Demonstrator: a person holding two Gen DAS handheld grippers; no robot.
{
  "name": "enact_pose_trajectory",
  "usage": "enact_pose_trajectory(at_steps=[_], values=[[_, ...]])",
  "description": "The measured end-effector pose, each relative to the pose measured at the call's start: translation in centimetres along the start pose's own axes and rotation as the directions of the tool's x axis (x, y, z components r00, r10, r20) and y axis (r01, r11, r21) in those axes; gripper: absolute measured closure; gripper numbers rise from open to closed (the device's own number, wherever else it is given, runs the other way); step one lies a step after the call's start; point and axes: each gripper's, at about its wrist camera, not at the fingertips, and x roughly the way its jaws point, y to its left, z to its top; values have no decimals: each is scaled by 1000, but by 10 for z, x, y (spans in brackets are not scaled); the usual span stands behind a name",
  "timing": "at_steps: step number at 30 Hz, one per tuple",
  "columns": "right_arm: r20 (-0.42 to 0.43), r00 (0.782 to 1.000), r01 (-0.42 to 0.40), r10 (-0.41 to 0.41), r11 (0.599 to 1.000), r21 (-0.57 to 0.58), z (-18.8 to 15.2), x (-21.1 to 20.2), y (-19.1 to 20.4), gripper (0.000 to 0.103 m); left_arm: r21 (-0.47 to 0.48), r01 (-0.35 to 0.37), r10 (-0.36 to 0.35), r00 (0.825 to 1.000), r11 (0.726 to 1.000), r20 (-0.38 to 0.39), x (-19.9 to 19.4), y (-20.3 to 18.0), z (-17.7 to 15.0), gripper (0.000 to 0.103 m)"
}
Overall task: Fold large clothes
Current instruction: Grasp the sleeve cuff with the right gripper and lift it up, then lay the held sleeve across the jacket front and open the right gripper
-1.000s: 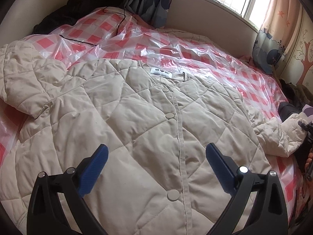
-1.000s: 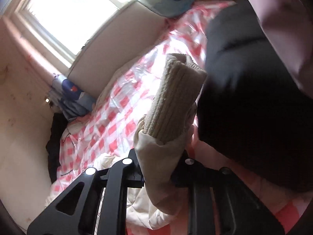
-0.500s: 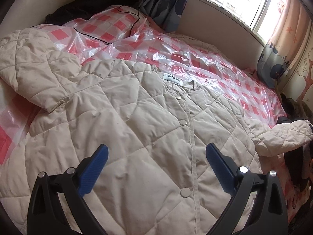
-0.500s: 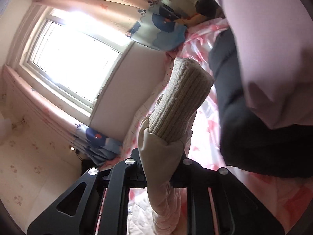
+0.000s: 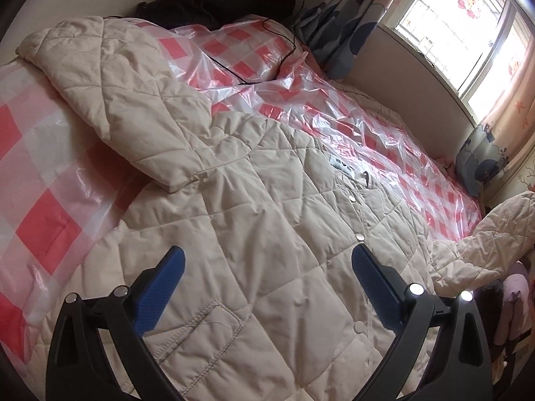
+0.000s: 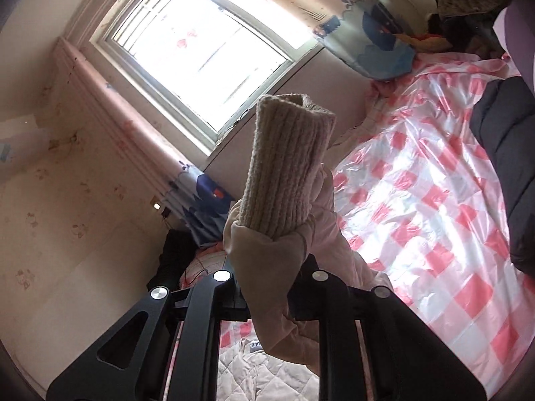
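Folding in one sleeve was the step in hand: the right gripper (image 6: 271, 267) was clamped on the sleeve (image 6: 267, 267) below its ribbed cuff (image 6: 287, 167), cuff upward. The left gripper (image 5: 267, 287) gaped empty over the quilted jacket (image 5: 254, 234), spread on the plastic-covered bed (image 5: 384, 140), collar toward the window wall. Next, I judged, the sleeve needed laying across the chest

Left gripper (image 5: 267, 269) jaws wide apart, empty, hovering over beige jacket (image 5: 254, 234) spread on checked sheet (image 5: 384, 133). One sleeve (image 5: 127, 100) folded at 10 o'clock, other sleeve (image 5: 491, 230) raised at 3 o'clock.
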Motion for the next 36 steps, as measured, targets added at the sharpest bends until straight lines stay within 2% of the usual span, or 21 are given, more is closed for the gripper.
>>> enact_pose_trajectory(at_steps=[8,14,20,27,32,36], values=[[-67,995,-83,79,995,-55,-37,39,76,88,66,-91,91,996,994,-1,-5,5,1,7],[-139,980,-155,144,985,-71,-78,70,124,88,12,-99,100,995,995,-27,-6,23,3,7],[-221,961,-187,166,979,-82,-129,105,162,88,-34,-87,86,996,996,-27,-15,38,7,7],[-331,935,-194,129,966,-171,-206,144,200,88,-89,-71,67,997,994,-44,-23,58,12,7],[-404,914,-169,40,943,-288,-268,175,215,88,-103,-64,58,997,993,-59,-27,66,13,7],[-460,887,-156,-39,913,-377,-321,198,218,88,-103,-60,51,995,993,-87,-23,67,13,7]])
